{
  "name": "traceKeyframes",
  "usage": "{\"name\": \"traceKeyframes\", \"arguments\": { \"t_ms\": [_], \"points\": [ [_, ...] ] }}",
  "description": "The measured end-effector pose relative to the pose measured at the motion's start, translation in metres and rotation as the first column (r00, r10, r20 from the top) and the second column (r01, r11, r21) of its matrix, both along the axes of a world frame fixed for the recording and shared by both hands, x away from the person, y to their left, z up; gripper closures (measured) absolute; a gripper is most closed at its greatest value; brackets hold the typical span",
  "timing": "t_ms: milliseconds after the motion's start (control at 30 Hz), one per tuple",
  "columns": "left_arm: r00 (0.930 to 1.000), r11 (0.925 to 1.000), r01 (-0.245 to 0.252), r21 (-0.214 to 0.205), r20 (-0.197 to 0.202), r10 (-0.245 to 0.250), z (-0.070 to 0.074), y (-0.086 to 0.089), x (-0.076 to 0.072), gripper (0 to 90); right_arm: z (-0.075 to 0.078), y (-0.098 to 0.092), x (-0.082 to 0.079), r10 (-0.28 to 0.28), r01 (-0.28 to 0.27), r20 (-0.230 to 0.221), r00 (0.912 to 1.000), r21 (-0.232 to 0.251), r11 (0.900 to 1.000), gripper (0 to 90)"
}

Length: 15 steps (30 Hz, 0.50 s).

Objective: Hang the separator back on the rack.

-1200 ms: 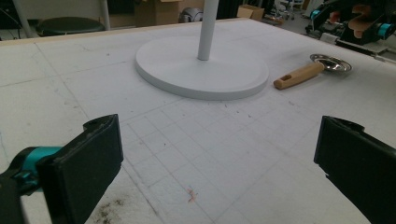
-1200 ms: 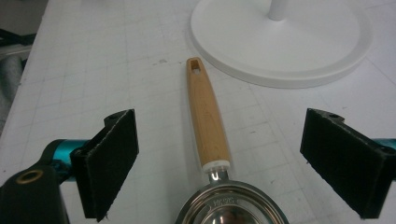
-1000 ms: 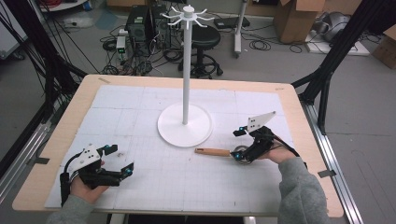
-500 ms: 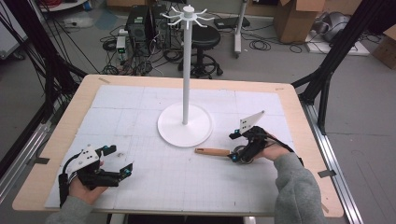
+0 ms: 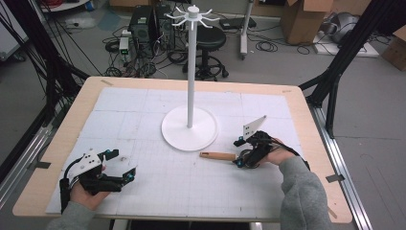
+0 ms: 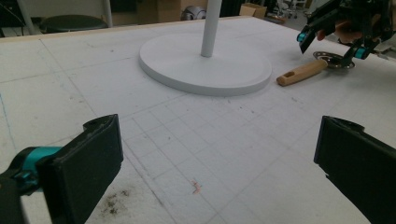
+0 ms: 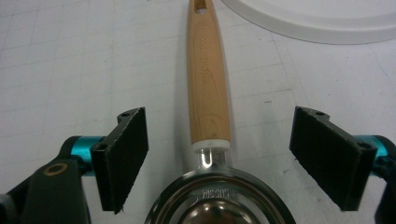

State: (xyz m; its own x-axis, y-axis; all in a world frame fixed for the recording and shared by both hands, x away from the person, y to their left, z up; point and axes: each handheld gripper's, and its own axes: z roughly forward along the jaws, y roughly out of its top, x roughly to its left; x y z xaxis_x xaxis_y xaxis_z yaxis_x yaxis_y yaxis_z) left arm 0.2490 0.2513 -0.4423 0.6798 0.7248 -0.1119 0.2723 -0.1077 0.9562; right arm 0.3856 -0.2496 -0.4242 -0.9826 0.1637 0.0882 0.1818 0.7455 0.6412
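Observation:
A small utensil with a wooden handle (image 5: 218, 155) and a round metal head (image 7: 219, 200) lies flat on the white mat, right of the stand's base. My right gripper (image 5: 243, 154) is open and hovers low over the utensil. Its jaws straddle the junction of handle (image 7: 207, 79) and metal head without touching. In the left gripper view the utensil (image 6: 301, 73) lies far off with the right gripper (image 6: 334, 42) above it. My left gripper (image 5: 122, 167) is open near the front left of the mat, with nothing between its jaws.
A tall white stand (image 5: 191, 67) with hooks at its top (image 5: 192, 15) rises from a round base (image 5: 189, 128) at the mat's centre. The wooden table edge (image 5: 306, 124) frames the mat. Cables, a stool and boxes lie on the floor beyond.
My right gripper has dropped lower and tilted down over the utensil, its jaws now on either side of the handle's end. The left gripper has barely moved.

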Motion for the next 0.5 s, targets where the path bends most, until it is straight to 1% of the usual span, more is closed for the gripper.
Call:
{"name": "traceKeyframes", "arguments": {
  "t_ms": [33,67,133,200,233,300,333,367,400,500],
  "points": [
    [0.9999,1.0,-0.003,0.0,0.012,0.003,0.0007,0.001,-0.0004,1.8,-0.0008,0.0004,0.0009,0.008,-0.008,0.009,0.9999,-0.004,1.0,23.5],
    [0.9999,1.0,-0.003,0.0,0.012,0.003,0.0007,0.001,-0.0004,1.8,-0.0008,0.0004,0.0009,0.008,-0.008,0.009,0.9999,-0.004,1.0,23.5],
    [0.9999,1.0,-0.005,-0.007,0.011,0.005,0.0009,0.0015,-0.0006,1.8,-0.0011,0.0001,0.0005,0.009,-0.009,0.004,1.0,-0.011,0.9999,26.8],
    [1.0,1.0,-0.004,-0.001,0.007,0.004,0.0002,0.0015,-0.0004,1.8,-0.0015,0.0,0.0013,0.015,-0.014,0.014,0.9998,-0.018,0.9997,29.0],
    [1.0,1.0,-0.003,-0.001,0.004,0.003,-0.0001,0.0014,-0.0003,1.8,-0.0019,0.0,0.0014,0.015,-0.015,0.005,0.9999,-0.018,0.9997,30.8],
    [1.0,1.0,-0.002,0.0,0.003,0.002,-0.0001,0.0014,-0.0004,1.8,-0.0025,0.0005,0.0015,0.016,-0.016,0.005,0.9999,-0.019,0.9997,31.6],
    [1.0,1.0,-0.002,-0.001,0.003,0.002,0.0,0.0012,-0.0005,1.8,-0.0028,0.0006,0.0017,0.018,-0.018,0.001,0.9998,-0.029,0.9994,34.9],
    [1.0,1.0,-0.002,-0.001,0.004,0.002,0.0,0.0012,-0.0006,1.8,-0.0028,0.0006,0.0017,0.018,-0.018,0.001,0.9998,-0.029,0.9994,34.9],
    [1.0,1.0,-0.003,0.0,0.004,0.003,-0.0001,0.0012,-0.0007,1.8,-0.0036,0.0007,0.0019,0.019,-0.019,0.005,0.9998,-0.04,0.999,36.7],
    [1.0,1.0,-0.005,-0.001,0.002,0.005,-0.0001,0.0016,-0.0007,1.8,-0.0044,0.001,0.0019,0.018,-0.017,0.013,0.9998,-0.045,0.9988,39.0]
  ]
}}
